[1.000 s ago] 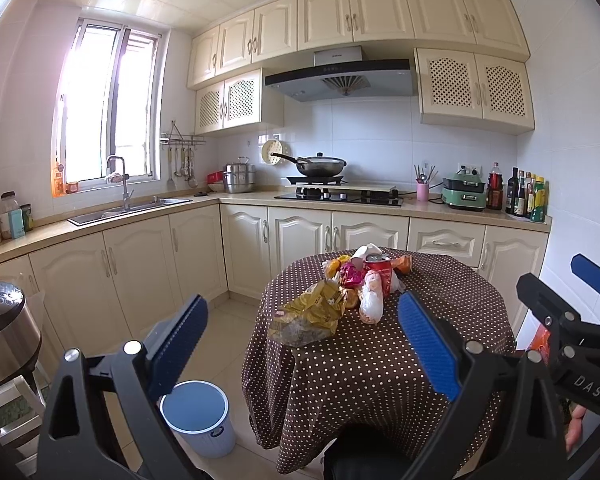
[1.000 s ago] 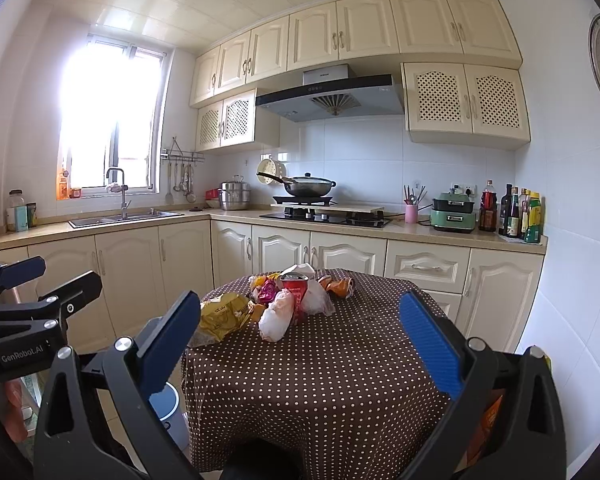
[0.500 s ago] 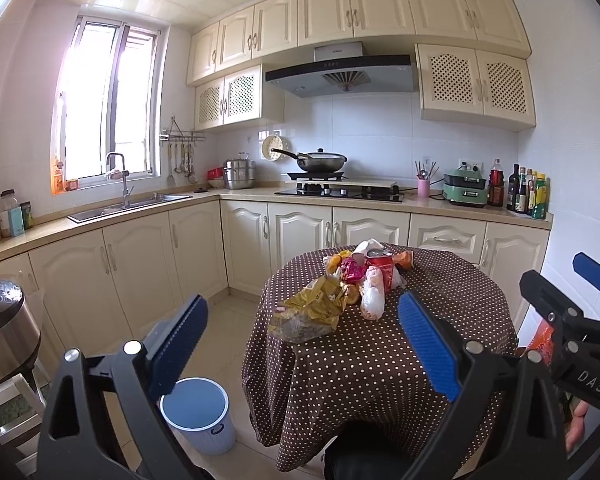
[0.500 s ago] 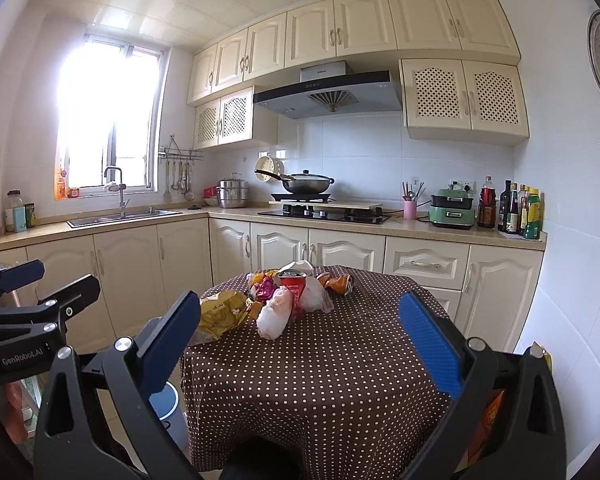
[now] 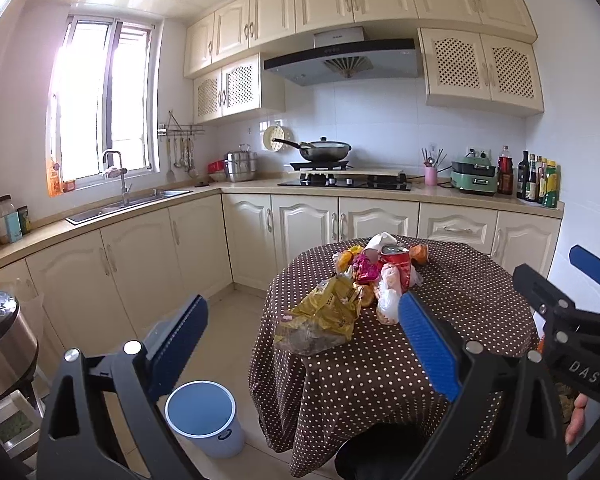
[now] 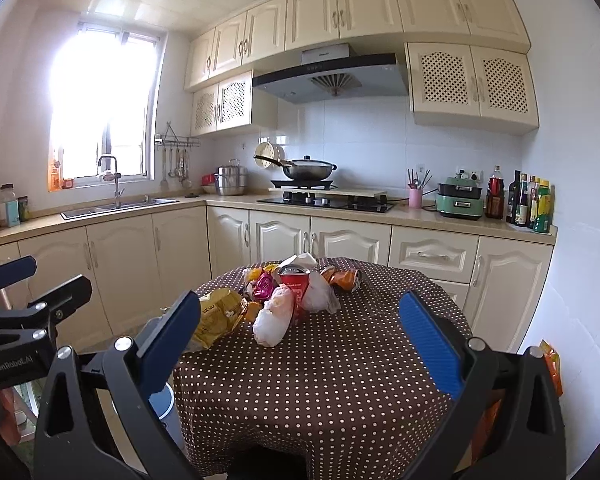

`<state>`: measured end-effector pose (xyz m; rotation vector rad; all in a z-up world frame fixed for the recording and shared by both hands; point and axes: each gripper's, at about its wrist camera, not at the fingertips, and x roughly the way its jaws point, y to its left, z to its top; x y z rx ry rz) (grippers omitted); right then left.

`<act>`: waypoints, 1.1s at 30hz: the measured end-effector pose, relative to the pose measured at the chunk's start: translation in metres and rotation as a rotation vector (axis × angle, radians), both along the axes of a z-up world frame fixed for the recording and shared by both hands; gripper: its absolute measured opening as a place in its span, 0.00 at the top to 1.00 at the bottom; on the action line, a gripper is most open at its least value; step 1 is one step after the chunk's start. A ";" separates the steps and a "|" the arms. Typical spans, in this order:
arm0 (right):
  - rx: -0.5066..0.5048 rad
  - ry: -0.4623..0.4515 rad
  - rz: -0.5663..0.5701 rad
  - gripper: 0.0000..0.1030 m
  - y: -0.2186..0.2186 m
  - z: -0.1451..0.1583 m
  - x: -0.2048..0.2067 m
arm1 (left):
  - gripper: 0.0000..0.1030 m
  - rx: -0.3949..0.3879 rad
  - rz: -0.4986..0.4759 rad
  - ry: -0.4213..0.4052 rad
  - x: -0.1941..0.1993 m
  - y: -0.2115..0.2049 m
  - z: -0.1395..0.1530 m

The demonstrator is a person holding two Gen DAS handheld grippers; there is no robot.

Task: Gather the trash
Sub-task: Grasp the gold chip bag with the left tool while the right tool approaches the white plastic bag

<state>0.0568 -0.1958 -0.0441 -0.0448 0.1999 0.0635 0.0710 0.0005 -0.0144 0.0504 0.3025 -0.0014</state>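
Table nearer; trash pile (image 6: 284, 300) beyond right gripper (image 6: 300, 336)

Trash pile (image 5: 364, 284) on dotted table (image 5: 400, 360); blue bin (image 5: 202, 416) on floor beside.

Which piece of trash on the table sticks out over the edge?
The yellow bag: its clear end overhangs the table edge above the blue bin; other trash sits further in.

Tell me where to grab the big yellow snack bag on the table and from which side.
Grip the yellow snack bag at its crumpled upper end, where the foil puckers into a ridge. It lies flat, overhanging the table edge above the bin, so the open left tongs probably do best coming from the near left.
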 end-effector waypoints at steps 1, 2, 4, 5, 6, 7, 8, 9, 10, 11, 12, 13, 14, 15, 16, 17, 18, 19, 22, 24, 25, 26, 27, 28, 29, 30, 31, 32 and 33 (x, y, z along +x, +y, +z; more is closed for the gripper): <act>-0.002 0.006 0.000 0.07 0.001 -0.001 0.005 | 0.09 -0.002 0.001 0.006 0.006 0.001 0.000; -0.003 0.009 0.001 0.07 0.001 -0.002 0.007 | 0.09 -0.002 0.002 0.011 0.010 0.001 -0.001; -0.005 0.020 0.003 0.07 0.001 -0.003 0.017 | 0.09 -0.004 0.005 0.022 0.020 0.003 -0.002; -0.005 0.024 0.003 0.07 0.001 -0.003 0.021 | 0.09 -0.004 0.006 0.027 0.024 0.003 -0.003; -0.005 0.028 0.005 0.07 0.000 -0.003 0.024 | 0.09 -0.002 0.008 0.030 0.027 0.003 -0.004; -0.002 0.031 0.006 0.07 0.000 -0.004 0.028 | 0.09 -0.001 0.010 0.036 0.032 0.003 -0.005; 0.002 0.038 0.006 0.07 -0.001 -0.005 0.033 | 0.09 0.001 0.011 0.041 0.038 0.003 -0.006; 0.005 0.043 0.006 0.07 -0.002 -0.005 0.037 | 0.09 0.002 0.013 0.046 0.043 0.003 -0.007; 0.013 0.048 0.006 0.07 -0.004 -0.006 0.043 | 0.09 0.004 0.015 0.051 0.047 0.002 -0.008; 0.019 0.051 0.007 0.07 -0.005 -0.007 0.047 | 0.09 0.005 0.016 0.058 0.054 0.002 -0.009; 0.022 0.056 0.006 0.07 -0.006 -0.007 0.052 | 0.09 0.006 0.017 0.061 0.056 0.001 -0.010; 0.023 0.068 0.004 0.07 -0.007 -0.009 0.059 | 0.09 0.008 0.018 0.067 0.062 0.001 -0.011; 0.022 0.079 0.004 0.07 -0.007 -0.010 0.064 | 0.09 0.010 0.018 0.076 0.069 -0.001 -0.013; 0.022 0.092 0.006 0.07 -0.008 -0.012 0.069 | 0.09 0.012 0.019 0.083 0.073 -0.002 -0.015; 0.026 0.106 0.009 0.07 -0.010 -0.015 0.076 | 0.09 0.014 0.018 0.094 0.080 -0.003 -0.018; 0.030 0.117 0.010 0.07 -0.012 -0.018 0.080 | 0.09 0.016 0.018 0.103 0.085 -0.004 -0.021; 0.038 0.131 0.012 0.07 -0.014 -0.020 0.086 | 0.09 0.019 0.017 0.116 0.091 -0.004 -0.025; 0.048 0.146 0.015 0.07 -0.017 -0.023 0.091 | 0.09 0.020 0.015 0.127 0.097 -0.005 -0.028; 0.065 0.185 -0.001 0.07 -0.024 -0.033 0.107 | 0.09 0.012 0.003 0.174 0.115 -0.006 -0.041; 0.069 0.202 -0.012 0.07 -0.028 -0.040 0.117 | 0.09 0.007 -0.005 0.195 0.123 -0.005 -0.050; 0.074 0.213 -0.020 0.07 -0.032 -0.044 0.123 | 0.09 0.003 -0.015 0.215 0.130 -0.005 -0.056; 0.078 0.221 -0.024 0.07 -0.035 -0.048 0.126 | 0.09 -0.003 -0.023 0.233 0.134 -0.005 -0.061; 0.082 0.229 -0.027 0.07 -0.037 -0.050 0.130 | 0.09 -0.013 -0.034 0.250 0.140 -0.005 -0.065; 0.087 0.240 -0.032 0.07 -0.040 -0.054 0.135 | 0.09 -0.028 -0.052 0.278 0.147 -0.004 -0.073; 0.090 0.246 -0.034 0.07 -0.042 -0.056 0.138 | 0.09 -0.032 -0.056 0.290 0.152 -0.003 -0.076; 0.095 0.256 -0.035 0.07 -0.044 -0.059 0.143 | 0.09 -0.034 -0.058 0.305 0.156 -0.003 -0.081; 0.100 0.260 -0.035 0.07 -0.046 -0.062 0.146 | 0.09 -0.038 -0.064 0.324 0.164 -0.004 -0.086; 0.106 0.269 -0.035 0.07 -0.047 -0.065 0.150 | 0.09 -0.041 -0.068 0.330 0.168 -0.004 -0.089; 0.112 0.279 -0.031 0.07 -0.047 -0.068 0.155 | 0.09 -0.046 -0.073 0.338 0.173 -0.004 -0.091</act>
